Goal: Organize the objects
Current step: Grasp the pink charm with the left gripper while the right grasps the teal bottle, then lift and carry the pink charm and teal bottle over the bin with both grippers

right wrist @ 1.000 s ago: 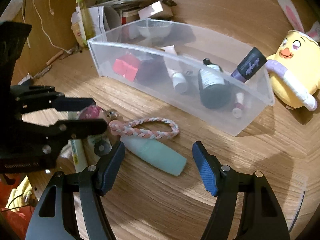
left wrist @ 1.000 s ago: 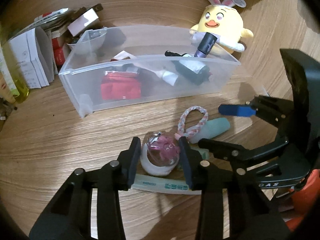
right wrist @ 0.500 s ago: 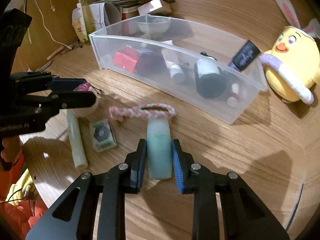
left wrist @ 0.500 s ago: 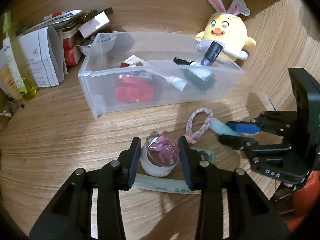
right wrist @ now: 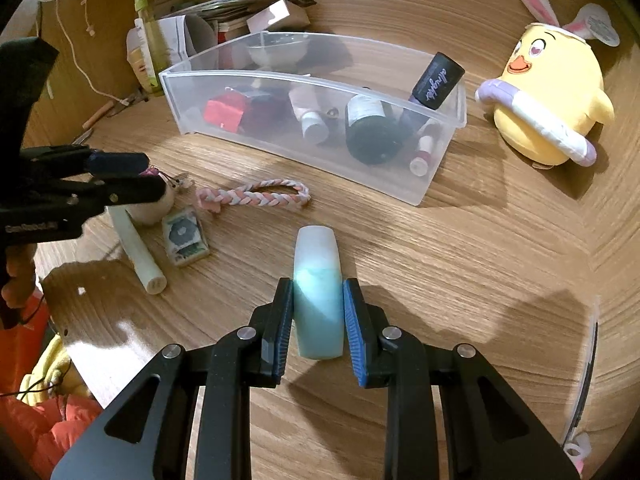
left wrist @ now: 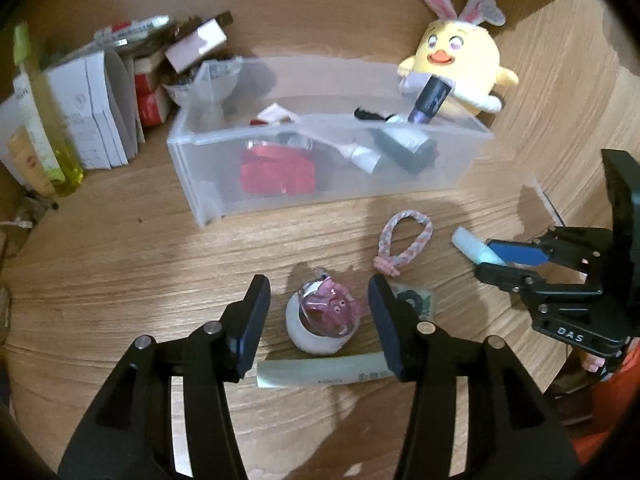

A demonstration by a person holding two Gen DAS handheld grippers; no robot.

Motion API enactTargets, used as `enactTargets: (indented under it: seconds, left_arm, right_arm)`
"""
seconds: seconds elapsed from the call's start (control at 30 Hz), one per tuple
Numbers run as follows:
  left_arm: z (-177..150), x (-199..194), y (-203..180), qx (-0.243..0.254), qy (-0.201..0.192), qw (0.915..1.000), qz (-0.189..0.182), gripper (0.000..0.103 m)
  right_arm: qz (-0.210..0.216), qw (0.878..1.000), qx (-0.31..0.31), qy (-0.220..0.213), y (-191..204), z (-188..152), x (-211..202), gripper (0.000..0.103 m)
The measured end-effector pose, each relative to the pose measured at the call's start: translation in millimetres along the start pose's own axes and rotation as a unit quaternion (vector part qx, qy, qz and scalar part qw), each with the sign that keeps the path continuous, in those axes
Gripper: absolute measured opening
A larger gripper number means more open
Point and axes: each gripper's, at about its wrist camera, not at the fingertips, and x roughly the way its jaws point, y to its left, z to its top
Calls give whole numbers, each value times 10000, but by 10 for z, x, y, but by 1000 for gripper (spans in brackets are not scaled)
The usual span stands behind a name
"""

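1. The right gripper (right wrist: 316, 316) is clamping a pale teal, rounded plastic bottle (right wrist: 318, 300) between its blue pads, the bottle's whitish end pointing away towards the bin.
2. From the left wrist view, the same bottle (left wrist: 474, 249) is showing only as a light tip poking out beyond the right gripper (left wrist: 496, 260) at the right edge.
3. The left gripper (left wrist: 318, 320) is opening its jaws; a small white round pot with a clear lid over a pink figure (left wrist: 322, 322) is sitting between the fingers, with a visible gap on each side, so the pads are not pressing on it.
4. A pale green tube with printed text (left wrist: 324, 376) is lying crosswise on the wooden tabletop (left wrist: 120, 280) just in front of the pot, passing under the left fingers.
5. A small flat green-and-white packet (right wrist: 185, 236) is lying beside the tube and pot.
6. A pink-and-white braided cord loop (right wrist: 256, 196) is lying stretched out on the wood between the packet and the clear plastic rectangular bin (right wrist: 304, 148).
7. The bin is holding a red box (right wrist: 224, 112), a dark round bottle (right wrist: 370, 128), a white-capped tube (right wrist: 312, 120) and a purple tube with a black cap (right wrist: 434, 80) leaning on its rim.
8. A yellow chick plush toy with rabbit ears (right wrist: 554, 92) is sitting on the table to the right of the bin, apart from it.
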Motion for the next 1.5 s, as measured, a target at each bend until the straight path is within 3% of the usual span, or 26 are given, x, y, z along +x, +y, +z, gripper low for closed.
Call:
enactTargets:
  seconds: [0.07,0.17,0.37,0.5,0.87,1.5]
  left_arm:
    - [-2,-46,-34,79,-50,10000,-5,48]
    - [-13,-20,-96,244,-9,9997,60,33]
    - [-17,-3,-132,333,-104,9992,185,22]
    - [-15,-81,-153,373,-301,9983,343,22]
    - [211,-368,-67,163,-811,9960,340,22]
    - [778,-661,97,-178,-1559,9870,357,22]
  right_arm:
    - [3,10000,6,-9,-4,-3,2,23]
    - [21,10000,39,-31,6,10,13,23]
    - [32,9999,105,-78,22,-2,-4,23]
    - [-1,9997,192,-158,-8,1,-45,23]
    - [-75,9972,421,-612,-111,161,-303,23]
    - [65,9898,409,-1362,-96,804,-446,23]
